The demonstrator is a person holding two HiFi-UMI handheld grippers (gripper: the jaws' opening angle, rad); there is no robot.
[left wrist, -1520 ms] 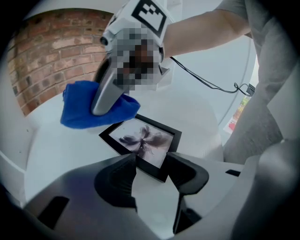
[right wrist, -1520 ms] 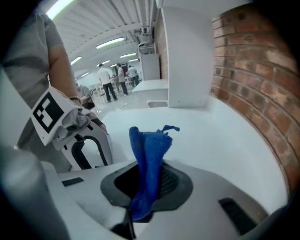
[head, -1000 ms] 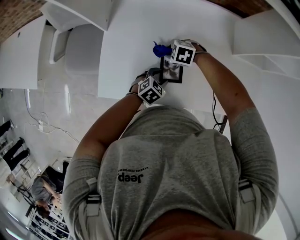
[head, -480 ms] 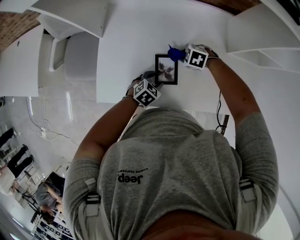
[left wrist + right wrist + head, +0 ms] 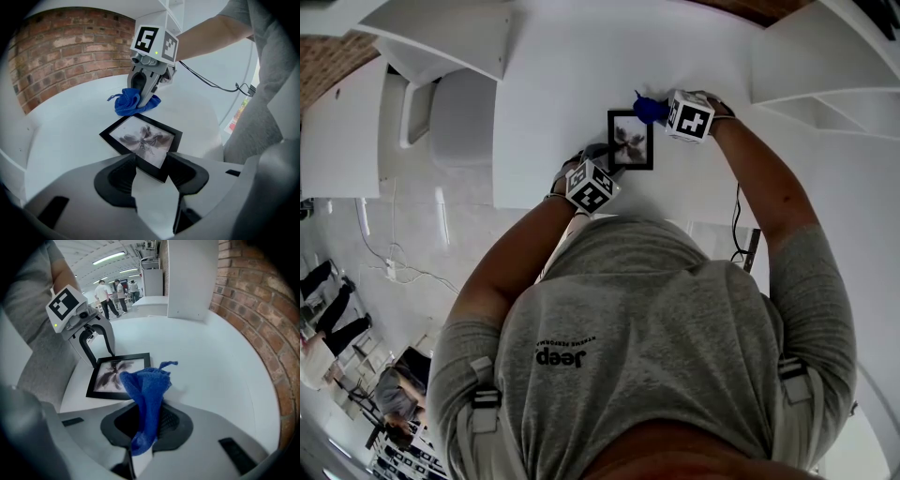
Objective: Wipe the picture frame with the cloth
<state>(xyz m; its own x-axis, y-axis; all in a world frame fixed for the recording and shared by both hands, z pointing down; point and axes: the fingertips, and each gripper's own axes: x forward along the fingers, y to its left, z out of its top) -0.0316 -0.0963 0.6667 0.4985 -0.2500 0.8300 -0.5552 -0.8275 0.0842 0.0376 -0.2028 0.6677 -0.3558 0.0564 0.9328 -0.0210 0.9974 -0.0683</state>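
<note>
A black picture frame (image 5: 630, 141) with a grey flower print lies flat on the white table (image 5: 553, 66). My left gripper (image 5: 605, 157) holds the frame's near corner (image 5: 157, 168), one jaw against each edge. A crumpled blue cloth (image 5: 649, 108) hangs from my right gripper (image 5: 662, 112), which is shut on it. In the right gripper view the cloth (image 5: 147, 390) stands up between the jaws, just beside the frame's (image 5: 117, 376) near right corner. From the left gripper view the cloth (image 5: 131, 102) hovers at the frame's far edge, not on the glass.
A brick wall (image 5: 253, 310) curves round the table's far side. A tall white cabinet (image 5: 192, 277) stands at the back. A black cable (image 5: 737, 220) runs down by the right arm. The table's front edge is close to the person's body. People stand far off.
The right gripper has carried the cloth to the right, off the frame's top, so the whole frame shows. The left gripper has stayed on the frame's corner.
</note>
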